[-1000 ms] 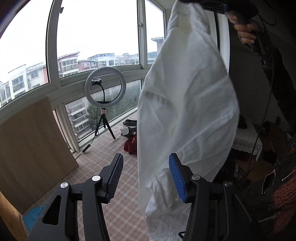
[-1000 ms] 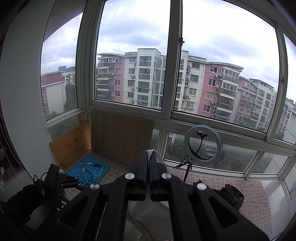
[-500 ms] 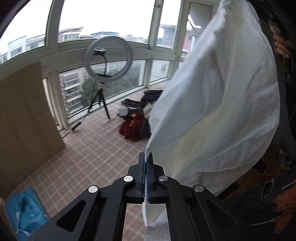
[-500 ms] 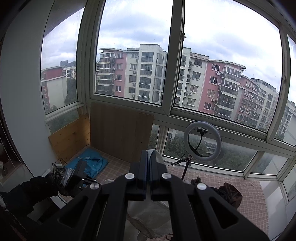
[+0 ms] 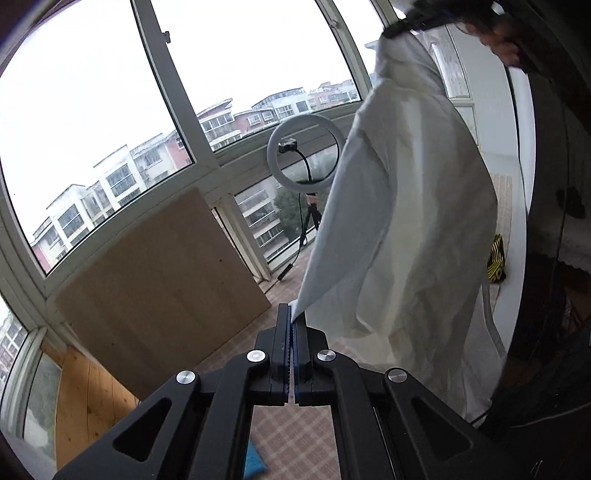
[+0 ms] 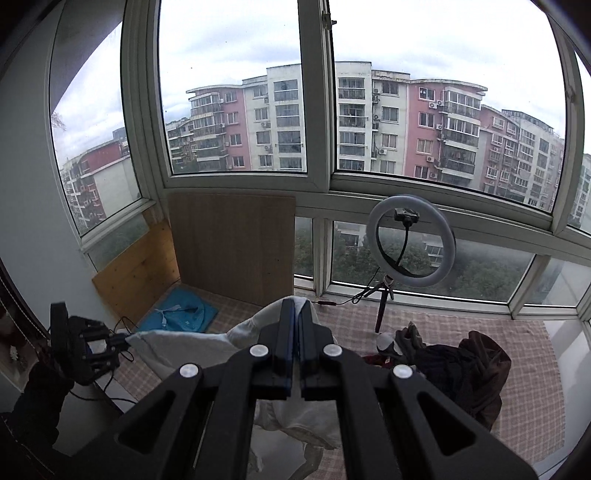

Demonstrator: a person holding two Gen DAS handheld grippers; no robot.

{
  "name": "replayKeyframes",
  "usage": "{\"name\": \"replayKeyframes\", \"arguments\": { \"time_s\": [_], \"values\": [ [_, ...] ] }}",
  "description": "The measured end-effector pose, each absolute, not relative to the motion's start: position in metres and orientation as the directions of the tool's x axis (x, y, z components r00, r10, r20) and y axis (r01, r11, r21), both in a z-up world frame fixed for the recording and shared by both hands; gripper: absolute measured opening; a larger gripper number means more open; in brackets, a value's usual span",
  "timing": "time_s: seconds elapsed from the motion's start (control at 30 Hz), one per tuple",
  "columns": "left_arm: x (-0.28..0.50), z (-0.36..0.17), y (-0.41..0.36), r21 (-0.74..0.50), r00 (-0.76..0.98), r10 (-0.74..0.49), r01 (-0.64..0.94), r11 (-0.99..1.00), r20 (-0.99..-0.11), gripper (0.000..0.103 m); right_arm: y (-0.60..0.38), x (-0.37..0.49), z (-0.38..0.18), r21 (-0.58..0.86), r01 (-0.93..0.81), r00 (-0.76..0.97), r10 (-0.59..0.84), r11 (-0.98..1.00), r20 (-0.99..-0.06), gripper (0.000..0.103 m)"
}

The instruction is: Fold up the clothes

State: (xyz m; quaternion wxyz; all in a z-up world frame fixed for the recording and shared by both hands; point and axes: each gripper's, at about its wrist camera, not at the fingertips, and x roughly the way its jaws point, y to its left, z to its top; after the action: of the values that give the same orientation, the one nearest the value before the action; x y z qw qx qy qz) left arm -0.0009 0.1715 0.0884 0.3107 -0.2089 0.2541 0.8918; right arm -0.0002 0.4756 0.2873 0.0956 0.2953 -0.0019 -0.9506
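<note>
- My left tongs (image 5: 293, 325) are clenched on a corner of the white garment (image 5: 402, 221); the two fingers press flat together with the cloth edge pinched between the blue pads.
- My right tongs (image 6: 296, 314) are also clamped on the garment (image 6: 177, 341), fingers tight together, cloth bunched over their tips and hanging below them.
- From the left camera, the right tongs (image 5: 413, 24) sit high at the top edge, gripping the garment's upper end, with a hand (image 5: 498, 40) behind them; the cloth hangs down from there and slopes to my left tongs, held lower.
- From the right camera, the left tongs (image 6: 118, 341) are low on the left, a dark sleeve (image 6: 37, 391) behind them, and the cloth stretches between the two.
- The garment hangs in the air above the checked floor (image 6: 524, 387).
- A ring light (image 6: 410, 243) stands by the window; a blue cloth (image 6: 181, 310) lies by a board (image 6: 236, 247).
</note>
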Motion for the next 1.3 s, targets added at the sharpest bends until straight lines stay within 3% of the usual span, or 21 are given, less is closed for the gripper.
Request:
{"name": "replayKeyframes", "arguments": {
  "time_s": [0.2, 0.37, 0.57, 0.63, 0.73, 0.83, 1.1, 1.17, 1.2, 1.23, 1.3],
  "values": [
    [0.066, -0.008, 0.252, 0.297, -0.649, 0.429, -0.710, -0.639, -0.628, 0.001, 0.454, -0.022, 0.267, 0.056, 0.340, -0.735, -0.302, -0.939, -0.607, 0.002],
    [0.067, -0.062, 0.327, 0.183, -0.649, 0.418, -0.652, -0.736, -0.636, 0.006, 0.439, -0.020, 0.260, 0.037, 0.463, -0.681, -0.382, -0.886, -0.625, 0.002],
    [0.064, -0.072, 0.361, 0.048, -0.745, 0.367, -0.470, -0.881, -0.557, 0.023, 0.440, -0.012, 0.262, 0.014, 0.545, -0.642, -0.428, -0.839, -0.636, 0.002],
    [0.070, -0.068, 0.364, -0.029, -0.764, 0.381, -0.430, -0.902, -0.522, 0.041, 0.444, -0.013, 0.264, 0.014, 0.555, -0.635, -0.434, -0.832, -0.639, 0.002],
    [0.079, -0.066, 0.380, 0.014, -0.828, 0.303, -0.351, -0.936, -0.472, 0.044, 0.450, -0.013, 0.266, 0.020, 0.566, -0.628, -0.446, -0.824, -0.637, 0.002],
    [0.068, -0.074, 0.397, 0.076, -0.846, 0.206, -0.278, -0.958, -0.492, 0.044, 0.456, -0.012, 0.268, 0.023, 0.572, -0.625, -0.454, -0.820, -0.635, 0.002],
    [0.038, -0.080, 0.379, 0.025, -0.858, 0.062, -0.087, -0.996, -0.509, 0.043, 0.472, -0.008, 0.273, 0.032, 0.590, -0.616, -0.475, -0.807, -0.629, 0.002],
    [0.040, -0.080, 0.369, -0.012, -0.856, 0.094, -0.103, -0.995, -0.509, 0.035, 0.477, -0.007, 0.274, 0.034, 0.594, -0.613, -0.480, -0.803, -0.627, 0.002],
    [0.042, -0.078, 0.361, -0.021, -0.851, 0.105, -0.109, -0.994, -0.515, 0.016, 0.478, -0.007, 0.275, 0.034, 0.596, -0.614, -0.482, -0.803, -0.625, 0.002],
    [0.044, -0.075, 0.353, -0.030, -0.847, 0.114, -0.115, -0.993, -0.520, 0.003, 0.480, -0.006, 0.275, 0.032, 0.596, -0.616, -0.482, -0.802, -0.623, 0.002],
    [0.050, -0.064, 0.330, -0.038, -0.849, 0.115, -0.112, -0.993, -0.516, 0.003, 0.485, -0.007, 0.275, 0.035, 0.595, -0.620, -0.486, -0.803, -0.615, 0.002]
  ]
}}
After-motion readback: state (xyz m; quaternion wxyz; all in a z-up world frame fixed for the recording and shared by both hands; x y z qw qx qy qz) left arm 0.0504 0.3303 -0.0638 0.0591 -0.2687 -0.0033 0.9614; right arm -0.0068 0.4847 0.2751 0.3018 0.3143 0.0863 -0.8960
